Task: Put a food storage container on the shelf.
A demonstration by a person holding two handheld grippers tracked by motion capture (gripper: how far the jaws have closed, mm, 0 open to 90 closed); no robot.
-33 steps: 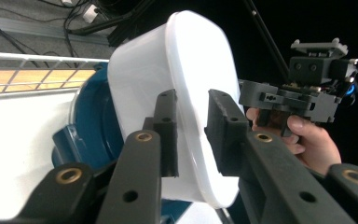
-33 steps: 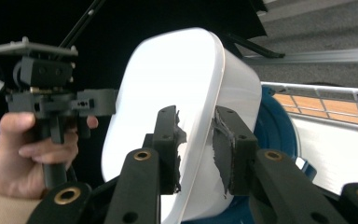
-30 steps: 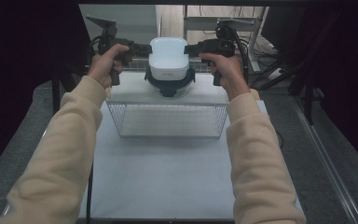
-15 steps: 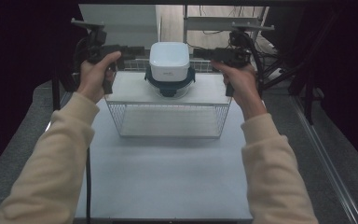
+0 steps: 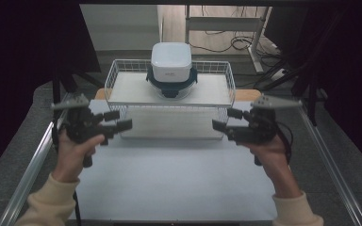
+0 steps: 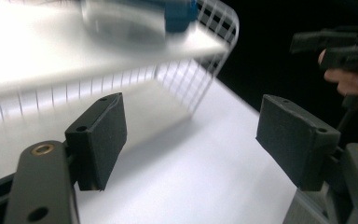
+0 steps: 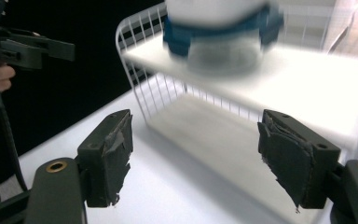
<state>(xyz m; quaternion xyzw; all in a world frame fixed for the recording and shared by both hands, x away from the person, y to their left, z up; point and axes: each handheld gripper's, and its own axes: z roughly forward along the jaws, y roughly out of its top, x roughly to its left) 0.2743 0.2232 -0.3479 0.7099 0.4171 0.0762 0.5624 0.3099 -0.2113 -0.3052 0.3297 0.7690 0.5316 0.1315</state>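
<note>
A food container (image 5: 171, 66) with a white lid, blue clips and a clear body stands on the white top shelf of a wire rack (image 5: 122, 89) at the far middle of the table. My left gripper (image 5: 122, 120) is open in front of the rack's left corner, with nothing between its jaws. My right gripper (image 5: 221, 119) is open in front of the right corner, also holding nothing. In the left gripper view the gripper (image 6: 191, 135) looks past the blurred container (image 6: 135, 23). In the right gripper view the gripper (image 7: 196, 158) faces the container (image 7: 219, 32) and the rack's lower level.
The white table top (image 5: 179, 179) stretches between me and the rack, with metal rails along both sides. Dark curtains stand left and right. Cables and a metal frame lie on the floor behind the rack. The other hand's gripper (image 6: 317, 42) appears at the left gripper view's edge.
Both grippers have left the container's sides, spread outward, and come back towards me and down to in front of the rack. The container stays on the shelf.
</note>
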